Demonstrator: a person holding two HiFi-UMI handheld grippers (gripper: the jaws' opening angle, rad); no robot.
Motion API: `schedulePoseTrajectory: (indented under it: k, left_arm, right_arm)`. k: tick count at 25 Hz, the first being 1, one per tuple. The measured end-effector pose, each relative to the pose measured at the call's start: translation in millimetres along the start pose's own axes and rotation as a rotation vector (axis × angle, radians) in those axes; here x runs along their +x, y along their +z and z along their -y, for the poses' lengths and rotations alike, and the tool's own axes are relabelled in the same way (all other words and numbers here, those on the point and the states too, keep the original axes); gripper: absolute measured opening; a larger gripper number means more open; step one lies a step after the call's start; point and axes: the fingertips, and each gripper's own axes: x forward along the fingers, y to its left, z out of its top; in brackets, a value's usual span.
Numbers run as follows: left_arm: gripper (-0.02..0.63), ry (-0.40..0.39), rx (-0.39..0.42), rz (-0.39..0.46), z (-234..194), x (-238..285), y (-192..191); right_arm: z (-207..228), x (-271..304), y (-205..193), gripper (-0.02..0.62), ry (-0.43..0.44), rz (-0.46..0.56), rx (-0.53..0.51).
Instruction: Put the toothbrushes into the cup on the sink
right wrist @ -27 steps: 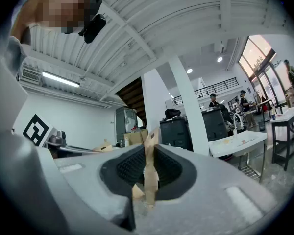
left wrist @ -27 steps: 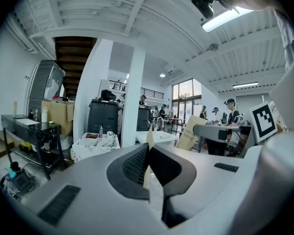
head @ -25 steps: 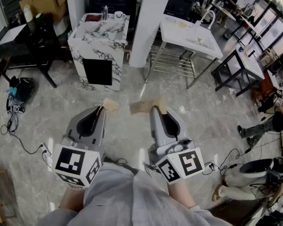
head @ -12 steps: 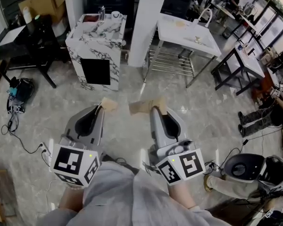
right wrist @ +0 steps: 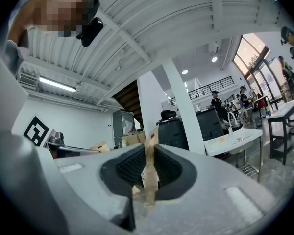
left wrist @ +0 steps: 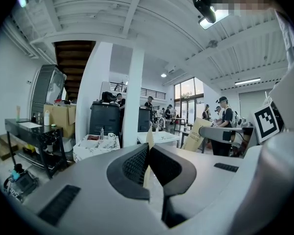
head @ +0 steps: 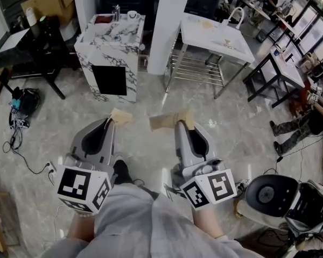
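Marble floor (head: 43,138) lies below. Left gripper (head: 111,123) clamps a small tan packet (head: 121,116); right gripper (head: 179,125) clamps a longer tan packet (head: 166,121).

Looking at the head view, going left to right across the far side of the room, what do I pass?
black table → marble-patterned counter → white pillar → white sink table → black-framed table

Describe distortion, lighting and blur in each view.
Head view: wide-angle bending, the white pillar leans; even light, sharp. Left gripper view: fisheye with black corners; ceiling light strip glares; the left gripper looms soft. Right gripper view: same fisheye; window blown out; brown paper packet in the jaws slightly soft.
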Motion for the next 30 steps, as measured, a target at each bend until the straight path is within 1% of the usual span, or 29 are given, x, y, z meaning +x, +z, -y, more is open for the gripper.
schedulePoseTrajectory:
  k: [7,17,19,23,30]
  left_arm:
    - [0.005,-0.009,-0.019,-0.005,-31.9,34.5,5.1]
    - [0.005,-0.049,-0.008,-0.005,-88.9,104.9,21.3]
    - [0.005,-0.054,-0.009,-0.006,-101.7,117.1,25.2]
    - [0.005,-0.073,0.000,-0.013,-128.8,139.3,34.2]
    - [0.005,-0.101,-0.004,-0.005,-170.6,180.0,40.6]
  right_arm:
    - [11.0,43.3,0.2,0.043,-0.014,-0.008,0.002]
    - [23.5,130.0,-9.5,0.043,-0.027,-0.028,-0.001]
    - [25.2,146.9,-10.2,0.043,-0.034,-0.030,-0.011]
    - [27.6,179.7,-8.4,0.043,-0.052,-0.024,0.004]
    - [32.2,232.3,-8.5,0.043,-0.088,-0.015,-0.012]
